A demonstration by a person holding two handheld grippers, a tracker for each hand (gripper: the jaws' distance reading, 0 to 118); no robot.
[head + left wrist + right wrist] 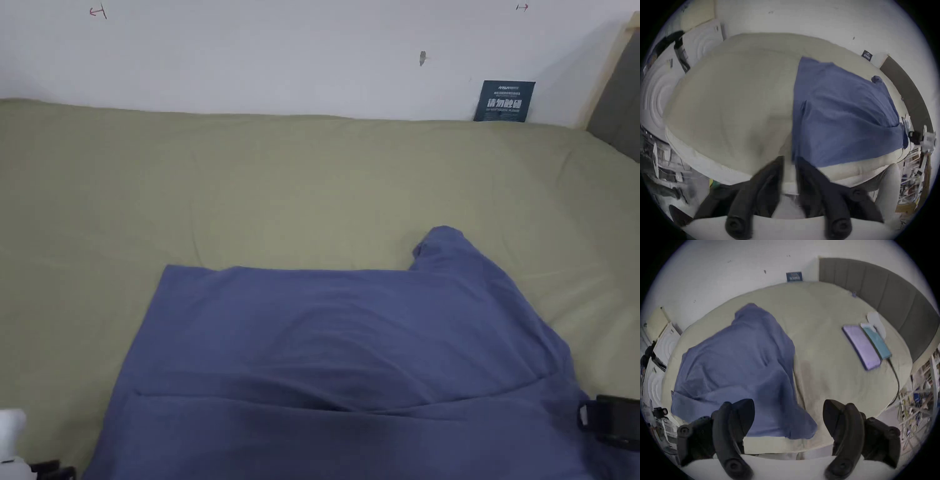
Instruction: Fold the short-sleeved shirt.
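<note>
Both pairs of fingers hover at the near edge of the bed, none gripping the shirt.

Right gripper (788,415) fingers (735,420) stand wide apart above the blue short-sleeved shirt (350,350) near its corner, not touching it; left gripper (789,172) fingers (769,180) are slightly parted, empty, just beside the shirt's edge. The shirt lies spread on the olive-green bed (250,187), one sleeve (447,247) pointing toward the white wall (281,50). The right gripper view shows a purple tablet (861,346) and a teal box (877,341) well apart from the shirt, by the grey headboard (883,296). A dark blue sign (504,100) leans against the wall.
</note>
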